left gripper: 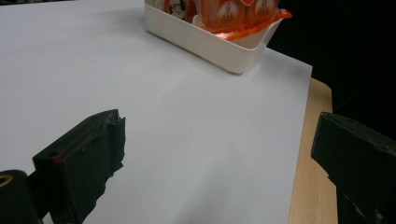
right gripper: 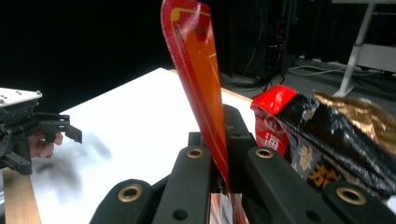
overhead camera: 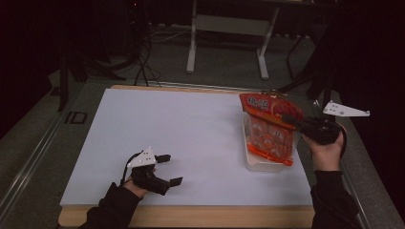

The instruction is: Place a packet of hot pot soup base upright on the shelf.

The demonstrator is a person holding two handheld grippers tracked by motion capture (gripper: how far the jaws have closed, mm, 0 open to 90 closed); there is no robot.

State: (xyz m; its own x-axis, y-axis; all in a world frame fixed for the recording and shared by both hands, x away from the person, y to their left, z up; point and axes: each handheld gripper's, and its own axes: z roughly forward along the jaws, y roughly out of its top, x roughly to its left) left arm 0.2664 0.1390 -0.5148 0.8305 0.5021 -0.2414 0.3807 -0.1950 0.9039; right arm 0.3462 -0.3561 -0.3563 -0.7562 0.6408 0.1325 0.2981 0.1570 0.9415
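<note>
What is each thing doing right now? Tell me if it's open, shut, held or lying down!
Left tool: open, holding nothing, low over the white sheet.
Right tool: shut on the orange snack bag.
Orange snack bag: held up by its edge, lower end in the tub.
White tub: upright on the sheet, packets inside.
Red-and-black packet: lying beside the right tool.

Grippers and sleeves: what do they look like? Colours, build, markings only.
Both are black two-jaw tools. The left gripper has blocky jaws, a pale three-cornered plate on top and a thin black cable beside it. The right gripper has black linkage arms with brass-coloured pivot rings; a pale plate shows near it in the high view. Both forearms are in dark sleeves.
</note>
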